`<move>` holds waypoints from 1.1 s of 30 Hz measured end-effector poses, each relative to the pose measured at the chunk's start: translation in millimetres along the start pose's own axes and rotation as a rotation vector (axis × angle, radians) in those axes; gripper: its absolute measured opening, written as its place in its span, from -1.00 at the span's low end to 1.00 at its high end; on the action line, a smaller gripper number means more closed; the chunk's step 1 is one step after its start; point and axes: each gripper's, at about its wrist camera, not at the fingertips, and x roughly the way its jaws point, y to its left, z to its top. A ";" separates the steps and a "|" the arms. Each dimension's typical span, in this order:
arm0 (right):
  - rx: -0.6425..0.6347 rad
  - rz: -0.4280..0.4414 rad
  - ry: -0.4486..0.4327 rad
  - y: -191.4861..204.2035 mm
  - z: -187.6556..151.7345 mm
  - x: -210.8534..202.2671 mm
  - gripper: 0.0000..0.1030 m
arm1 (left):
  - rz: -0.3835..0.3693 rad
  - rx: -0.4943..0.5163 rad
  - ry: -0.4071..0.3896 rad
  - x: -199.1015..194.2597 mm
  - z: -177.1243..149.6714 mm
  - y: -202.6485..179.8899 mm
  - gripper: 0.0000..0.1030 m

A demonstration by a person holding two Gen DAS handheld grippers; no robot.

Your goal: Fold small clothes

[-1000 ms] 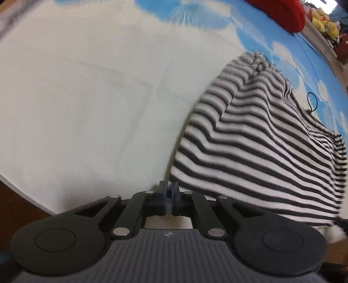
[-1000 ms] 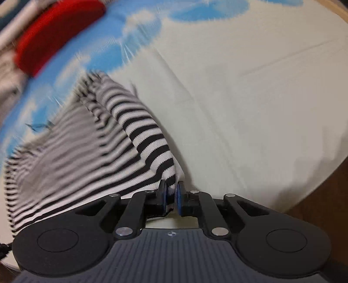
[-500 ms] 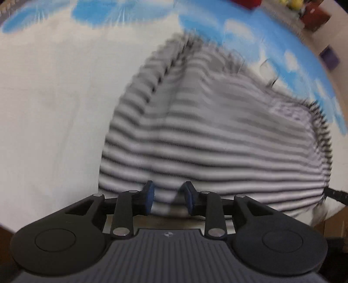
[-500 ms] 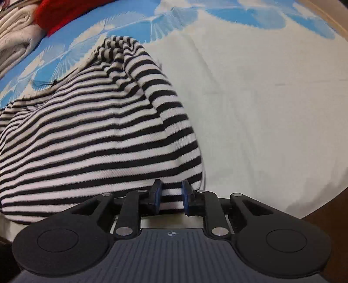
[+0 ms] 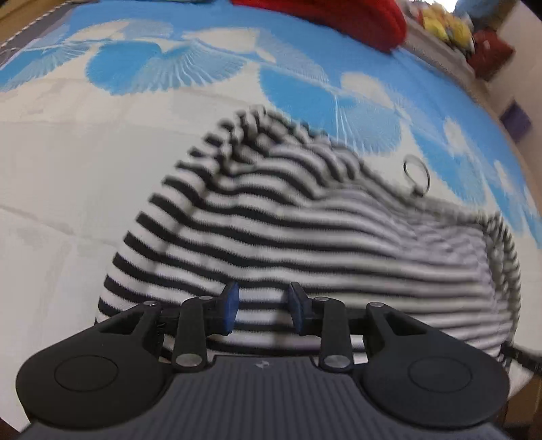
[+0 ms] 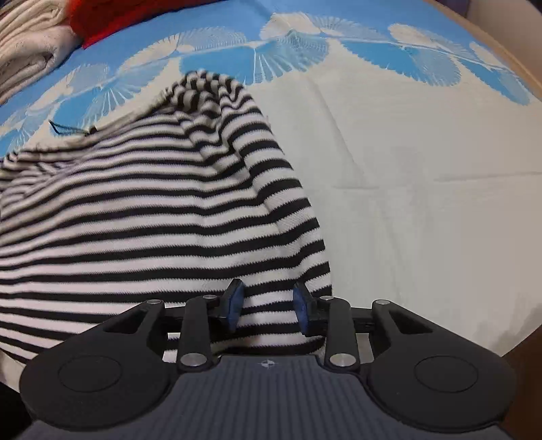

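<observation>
A black-and-white striped knitted garment (image 5: 305,237) lies bunched and partly folded on a white cloth with a blue fan-shaped pattern (image 5: 67,169), reaching down to the cloth's near edge. The left gripper (image 5: 263,310) hangs over the garment's near hem with its blue-padded jaws spread wide and nothing between them, and the right gripper (image 6: 267,306) sits likewise at the garment's near right corner, jaws apart, gripping nothing. Beyond the garment, a red fabric item (image 5: 338,17) lies at the far edge of the cloth, with folded cream knitwear (image 6: 27,57) beside it.
</observation>
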 end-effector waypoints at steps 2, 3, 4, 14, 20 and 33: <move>0.004 0.020 -0.043 1.3 0.7 -9.9 -0.31 | -0.024 0.009 -0.069 -6.8 9.2 -5.3 -0.31; 0.010 0.038 -0.067 0.7 2.2 -12.6 -0.28 | -0.017 0.016 -0.091 -6.7 13.8 -6.6 -0.31; 0.016 0.052 -0.086 1.9 2.1 -16.1 -0.27 | -0.002 0.014 -0.096 -2.6 18.8 -6.1 -0.31; 0.026 -0.018 -0.031 5.2 12.2 2.5 -0.23 | 0.006 0.067 -0.129 -2.3 26.6 -28.0 -0.32; 0.015 -0.018 -0.042 6.8 13.2 2.0 -0.22 | -0.184 0.303 -0.006 28.5 3.2 -93.3 -0.32; 0.055 -0.034 -0.076 -9.5 21.0 1.8 -0.18 | -0.009 0.104 0.000 44.6 31.0 -35.7 -0.34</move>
